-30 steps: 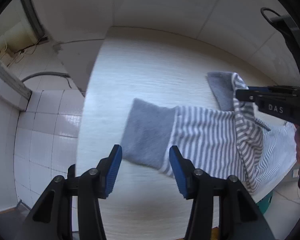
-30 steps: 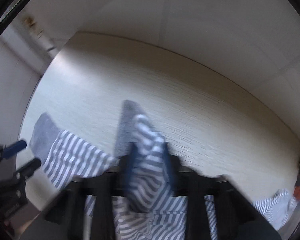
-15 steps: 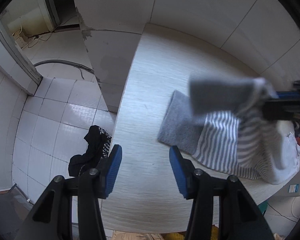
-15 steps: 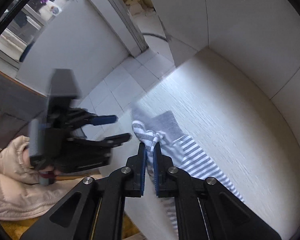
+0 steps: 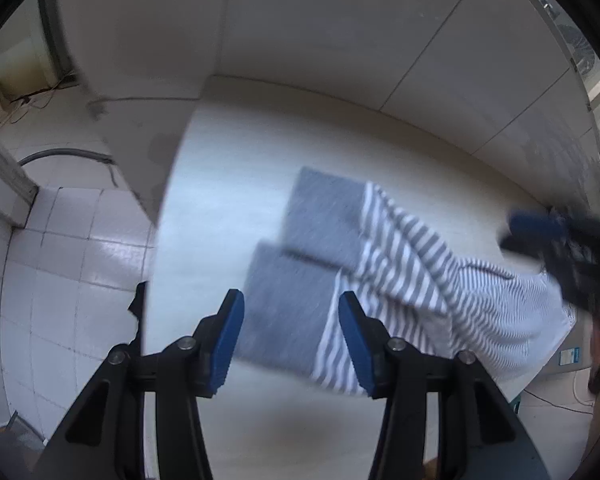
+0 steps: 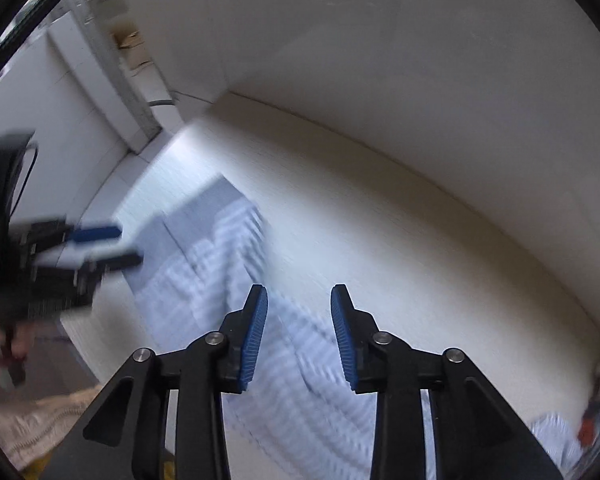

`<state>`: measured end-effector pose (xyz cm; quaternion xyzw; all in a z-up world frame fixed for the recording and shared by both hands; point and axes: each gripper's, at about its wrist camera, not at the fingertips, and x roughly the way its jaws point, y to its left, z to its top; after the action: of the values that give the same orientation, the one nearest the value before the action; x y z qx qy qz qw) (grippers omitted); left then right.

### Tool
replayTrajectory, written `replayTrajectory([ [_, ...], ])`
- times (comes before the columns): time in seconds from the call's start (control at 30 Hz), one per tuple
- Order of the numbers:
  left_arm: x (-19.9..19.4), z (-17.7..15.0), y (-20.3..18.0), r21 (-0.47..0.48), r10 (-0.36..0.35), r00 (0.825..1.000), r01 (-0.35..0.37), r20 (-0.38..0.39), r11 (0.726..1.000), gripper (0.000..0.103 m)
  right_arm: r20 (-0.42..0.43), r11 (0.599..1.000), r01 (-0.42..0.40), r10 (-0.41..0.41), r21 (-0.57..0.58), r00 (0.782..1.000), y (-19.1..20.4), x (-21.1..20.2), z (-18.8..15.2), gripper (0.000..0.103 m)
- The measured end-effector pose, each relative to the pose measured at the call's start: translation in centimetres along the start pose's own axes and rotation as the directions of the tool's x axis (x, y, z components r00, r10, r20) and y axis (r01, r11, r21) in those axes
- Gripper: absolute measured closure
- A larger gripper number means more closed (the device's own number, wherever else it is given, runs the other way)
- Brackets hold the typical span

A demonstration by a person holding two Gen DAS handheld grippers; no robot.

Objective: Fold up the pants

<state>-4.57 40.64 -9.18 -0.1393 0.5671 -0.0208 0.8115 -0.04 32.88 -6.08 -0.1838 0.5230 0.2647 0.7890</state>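
Observation:
The grey-and-white striped pants point(image 5: 420, 280) lie flat on the pale table point(image 5: 228, 200), their two grey cuffs point(image 5: 324, 216) side by side at the left end. My left gripper point(image 5: 290, 300) hovers open over the nearer cuff point(image 5: 288, 320), with nothing pinched. My right gripper point(image 6: 299, 294) hangs above the striped legs point(image 6: 220, 264). Its jaws are opening and nothing is between them. The other gripper shows blurred at each view's edge: the right one point(image 5: 540, 232) and the left one point(image 6: 108, 244).
The table's left edge drops to a white tiled floor point(image 5: 60, 260). A wall runs along the far side of the table. A beige quilted garment point(image 6: 32, 432) lies at the lower left, and more striped cloth point(image 6: 560, 436) at the table's right end.
The right gripper carried one pant leg over beside the other, then let go and drew back, its jaws now apart. The left gripper stayed open and swung a little.

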Motion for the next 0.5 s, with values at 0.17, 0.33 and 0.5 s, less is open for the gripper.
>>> replayTrajectory([
  [0.17,2.3,2.3,-0.9,0.002,-0.005,1.000,0.005,-0.019,1.000,0.052,-0.066,0.998,0.004,0.000,0.066,0.998,-2.3,-0.7,-5.2,0.069],
  [0.33,4.0,3.7,-1.2,-0.008,0.016,0.999,-0.016,-0.041,1.000,0.052,-0.090,0.996,-0.043,0.050,0.079,0.995,-1.0,-0.4,-8.7,0.069],
  [0.5,5.0,4.2,-2.6,0.033,0.049,0.998,-0.048,-0.031,0.998,0.056,-0.079,0.992,-0.068,0.076,0.103,0.994,0.4,0.2,-9.3,0.069],
])
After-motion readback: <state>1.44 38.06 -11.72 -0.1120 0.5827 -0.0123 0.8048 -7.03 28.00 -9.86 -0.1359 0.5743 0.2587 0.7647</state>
